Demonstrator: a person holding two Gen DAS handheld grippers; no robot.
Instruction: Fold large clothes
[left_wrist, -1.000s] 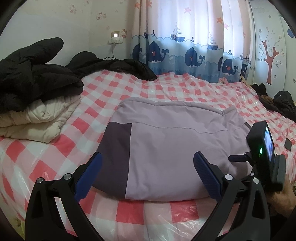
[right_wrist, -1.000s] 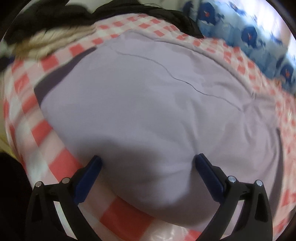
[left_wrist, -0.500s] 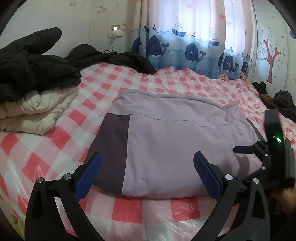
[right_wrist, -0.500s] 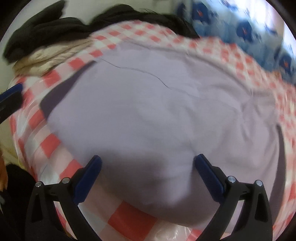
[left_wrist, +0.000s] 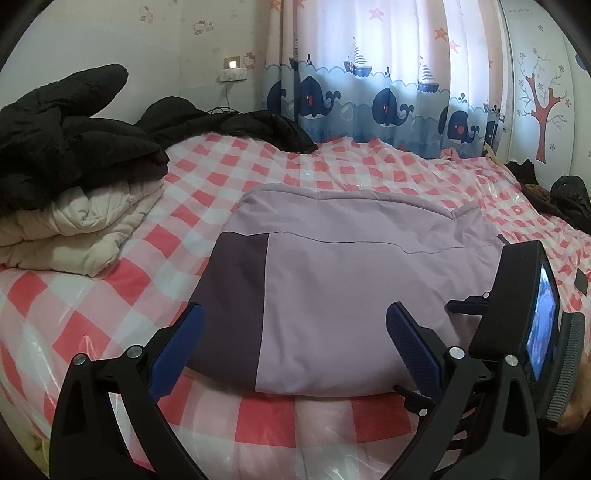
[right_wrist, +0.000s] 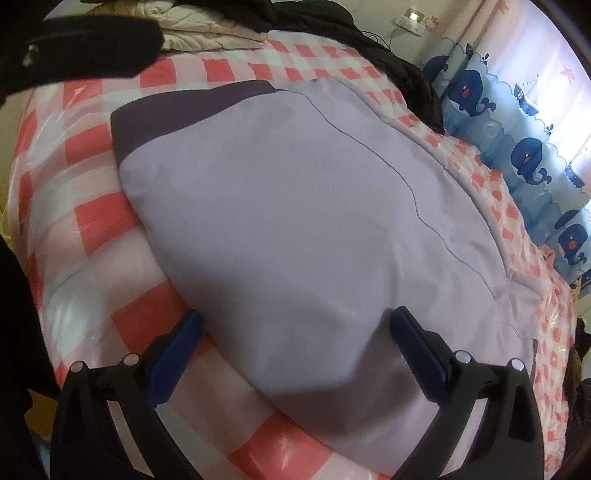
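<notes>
Folded lilac jacket (left_wrist: 343, 295) lies on the bed (left_wrist: 122, 288), just ahead of both wide-open, empty claws: left claw (left_wrist: 293, 345), right claw (right_wrist: 295, 347).

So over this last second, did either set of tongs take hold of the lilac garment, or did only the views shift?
Nothing was taken hold of or let go. The right tongs drew back and turned, so the lilac garment shows more fully, with its dark panel and the left tongs' arm now in view. The left tongs shifted only slightly. Both stayed open and empty; the garment stayed folded flat on the checked bed cover.
</notes>
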